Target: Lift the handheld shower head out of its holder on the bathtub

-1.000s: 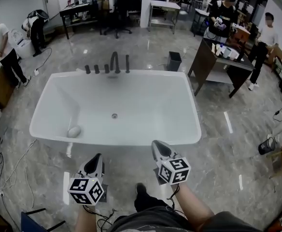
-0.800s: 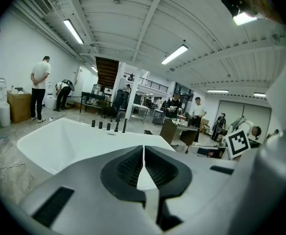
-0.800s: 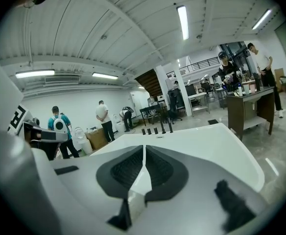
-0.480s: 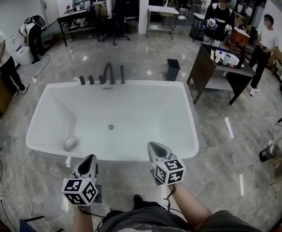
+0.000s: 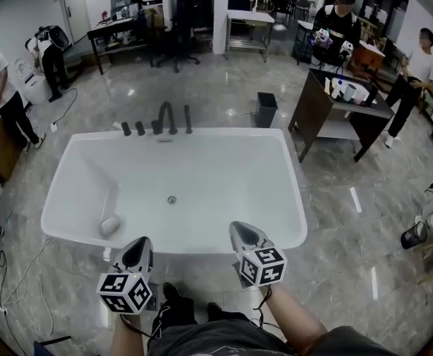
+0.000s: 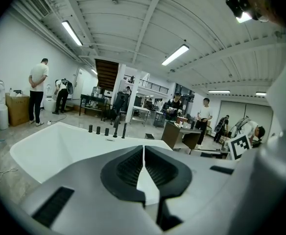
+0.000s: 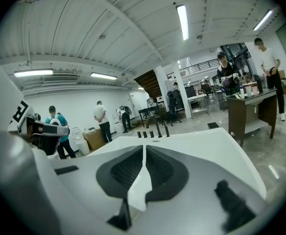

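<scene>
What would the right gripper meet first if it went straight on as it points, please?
The right gripper would likely meet the bathtub first, its near rim or basin floor; depth unclear.

I stand on a glossy grey marble floor (image 5: pixel 202 95). The white bathtub (image 5: pixel 231 169) sits on it right in front of me. Past the tub's far right corner stands a small black bin (image 5: pixel 266 108), with a dark wooden desk (image 5: pixel 314 117) just beside it.

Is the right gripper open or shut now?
The right gripper is shut: its jaws meet along one line, with nothing between them.
</scene>
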The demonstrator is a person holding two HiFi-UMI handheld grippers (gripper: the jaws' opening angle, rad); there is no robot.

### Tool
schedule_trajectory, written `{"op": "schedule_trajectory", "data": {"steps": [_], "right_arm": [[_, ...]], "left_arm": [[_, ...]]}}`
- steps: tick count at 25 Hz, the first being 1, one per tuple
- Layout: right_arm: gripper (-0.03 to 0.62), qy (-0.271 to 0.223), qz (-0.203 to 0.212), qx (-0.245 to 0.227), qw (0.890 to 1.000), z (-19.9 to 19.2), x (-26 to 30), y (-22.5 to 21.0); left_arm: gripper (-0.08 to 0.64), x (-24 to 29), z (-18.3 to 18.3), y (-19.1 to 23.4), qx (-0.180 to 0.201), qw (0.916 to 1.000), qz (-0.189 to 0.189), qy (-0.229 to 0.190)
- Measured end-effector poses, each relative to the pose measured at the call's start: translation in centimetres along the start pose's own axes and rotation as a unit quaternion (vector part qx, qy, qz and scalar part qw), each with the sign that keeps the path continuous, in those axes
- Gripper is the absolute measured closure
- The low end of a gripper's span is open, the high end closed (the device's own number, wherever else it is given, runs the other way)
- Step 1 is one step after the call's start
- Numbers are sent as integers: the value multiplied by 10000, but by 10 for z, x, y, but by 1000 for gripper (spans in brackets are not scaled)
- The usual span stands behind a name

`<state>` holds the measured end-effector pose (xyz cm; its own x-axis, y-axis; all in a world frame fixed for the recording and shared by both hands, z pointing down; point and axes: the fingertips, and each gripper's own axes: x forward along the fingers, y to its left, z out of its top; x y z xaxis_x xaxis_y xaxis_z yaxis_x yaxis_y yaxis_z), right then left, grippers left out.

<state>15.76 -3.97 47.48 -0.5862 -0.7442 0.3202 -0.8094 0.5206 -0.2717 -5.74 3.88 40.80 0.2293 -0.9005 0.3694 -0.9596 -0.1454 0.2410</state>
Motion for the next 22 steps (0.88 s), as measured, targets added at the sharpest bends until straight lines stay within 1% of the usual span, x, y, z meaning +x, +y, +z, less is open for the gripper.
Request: {"op": "schedule_trajectory", "data": {"steps": [4,9,12,17,22], "right_arm": [[563,103,-124,-13,9999,-5,5,-8],[563,171,-335,33,9993,-6,24,-19],[563,207,-444,41,9988,-4,43,-19],[563,263,-600,59,9978,3,91,-17],[563,283,-773,19,9966,18,147,-10]], "left_arm": [[538,15,2,9,-89,9999,-103,12],[538,44,7,20,25,9995,-293,85],[538,61,11,35,3,9990,-414,151],[538,94,26,71,-95,9979,-620,137],[538,131,50,121,-50,9974,-705,124]]}}
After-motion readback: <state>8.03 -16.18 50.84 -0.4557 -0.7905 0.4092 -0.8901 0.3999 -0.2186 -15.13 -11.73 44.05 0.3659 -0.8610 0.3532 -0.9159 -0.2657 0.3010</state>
